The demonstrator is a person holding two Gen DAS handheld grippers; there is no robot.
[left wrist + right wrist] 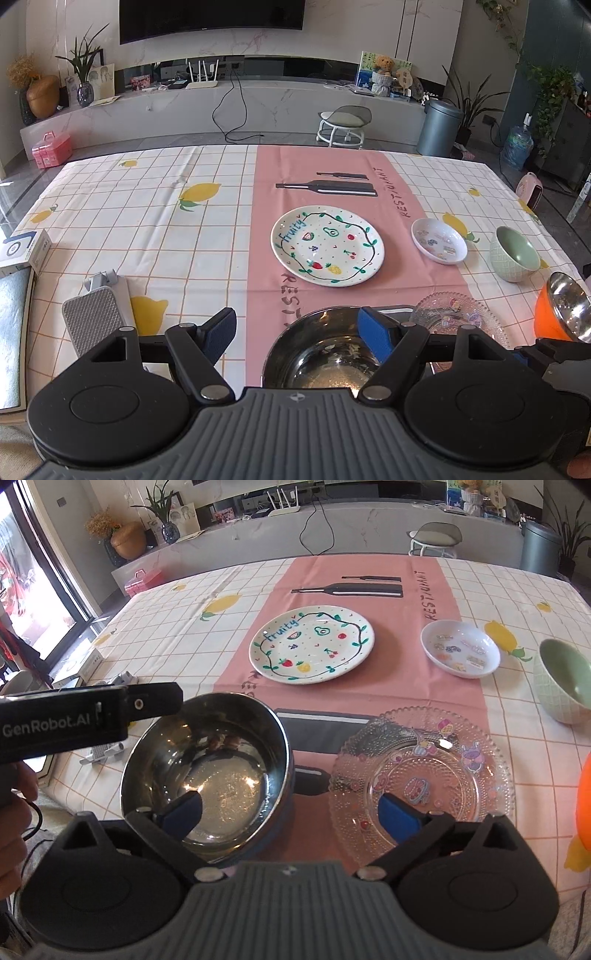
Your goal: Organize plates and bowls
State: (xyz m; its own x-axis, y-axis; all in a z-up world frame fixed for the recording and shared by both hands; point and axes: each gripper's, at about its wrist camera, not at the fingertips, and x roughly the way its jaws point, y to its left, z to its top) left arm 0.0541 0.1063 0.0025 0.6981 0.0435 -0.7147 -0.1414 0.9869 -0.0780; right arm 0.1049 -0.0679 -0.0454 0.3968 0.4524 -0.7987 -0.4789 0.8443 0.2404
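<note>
Plates and bowls are sitting spread over the table point(147, 206), its lemon-check cloth with a pink strip running toward a marble TV bench point(258, 99). We're seeing loads of bare cloth on the left. Fruit plate point(328, 246) is sitting mid-strip, glass plate point(421, 779) and steel bowl point(207, 771) are lying side by side near our edge. We're holding the left gripper point(299, 332) and right gripper point(291, 808) spread wide, gripping nothing.
</note>
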